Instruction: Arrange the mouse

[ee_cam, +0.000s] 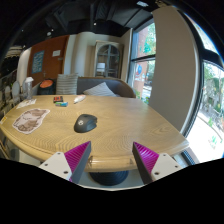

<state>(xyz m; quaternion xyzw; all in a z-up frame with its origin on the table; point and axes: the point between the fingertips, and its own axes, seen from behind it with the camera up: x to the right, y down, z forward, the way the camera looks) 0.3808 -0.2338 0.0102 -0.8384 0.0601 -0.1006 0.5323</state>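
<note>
A dark computer mouse [86, 123] lies on the light wooden table [120, 125], ahead of my fingers and a little to the left. My gripper [112, 158] hovers over the table's near edge with its fingers wide apart and nothing between them. The magenta pads [78, 156] face each other across the gap.
A printed mat or paper [30, 120] lies at the table's left side. Small items [62, 102] lie toward the far edge. A grey sofa with a white cushion [98, 88] stands behind the table. Large windows [142, 60] are at the right.
</note>
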